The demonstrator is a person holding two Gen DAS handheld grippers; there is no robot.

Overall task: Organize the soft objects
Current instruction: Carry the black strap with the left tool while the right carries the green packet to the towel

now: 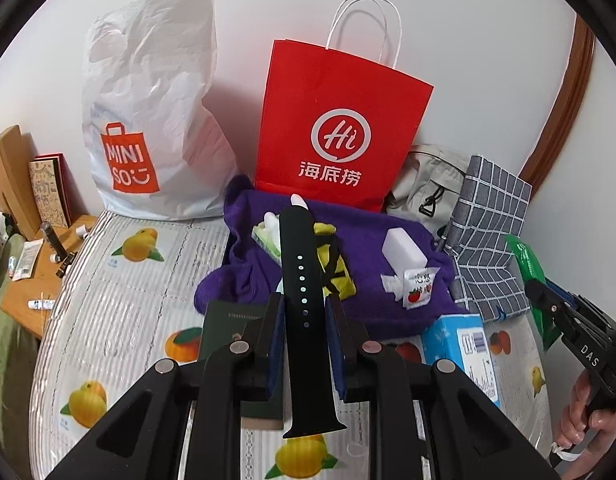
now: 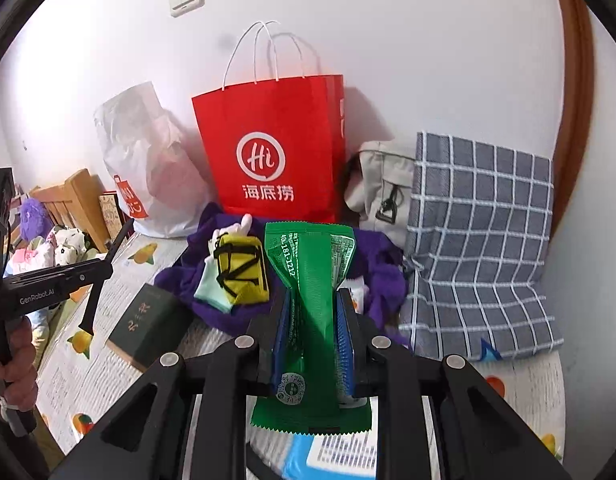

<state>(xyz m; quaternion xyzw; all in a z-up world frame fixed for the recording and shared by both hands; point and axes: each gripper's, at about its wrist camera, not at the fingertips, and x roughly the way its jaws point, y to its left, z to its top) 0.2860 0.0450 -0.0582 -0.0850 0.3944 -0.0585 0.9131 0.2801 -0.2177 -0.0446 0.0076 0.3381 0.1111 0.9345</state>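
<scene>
A mat printed with oranges [image 1: 119,304] covers the surface, and along its far edge, against the wall, stand a white plastic shopping bag [image 1: 155,112] toward the far-left corner, a red paper bag [image 1: 336,128] at the middle, then a beige bag [image 2: 382,184] and a grey checked cloth bag [image 2: 480,240] toward the far-right corner. In front of the red bag a rumpled purple cloth [image 1: 372,292] spreads across the mat (it carries most of the small clutter): a yellow pouch with black straps [image 2: 243,276], a white block [image 1: 404,250] and a small sachet with a tomato picture [image 1: 418,286]. A dark green box [image 2: 147,324] lies just left of the cloth, a light blue packet [image 1: 464,344] at its near-right edge. The left gripper [image 1: 303,308] is clamped narrowly on a black watch strap [image 1: 301,288], held above the mat's near edge. The right gripper [image 2: 312,308] pinches a green foil packet [image 2: 308,304], crumpling its middle, above the blue packet.
</scene>
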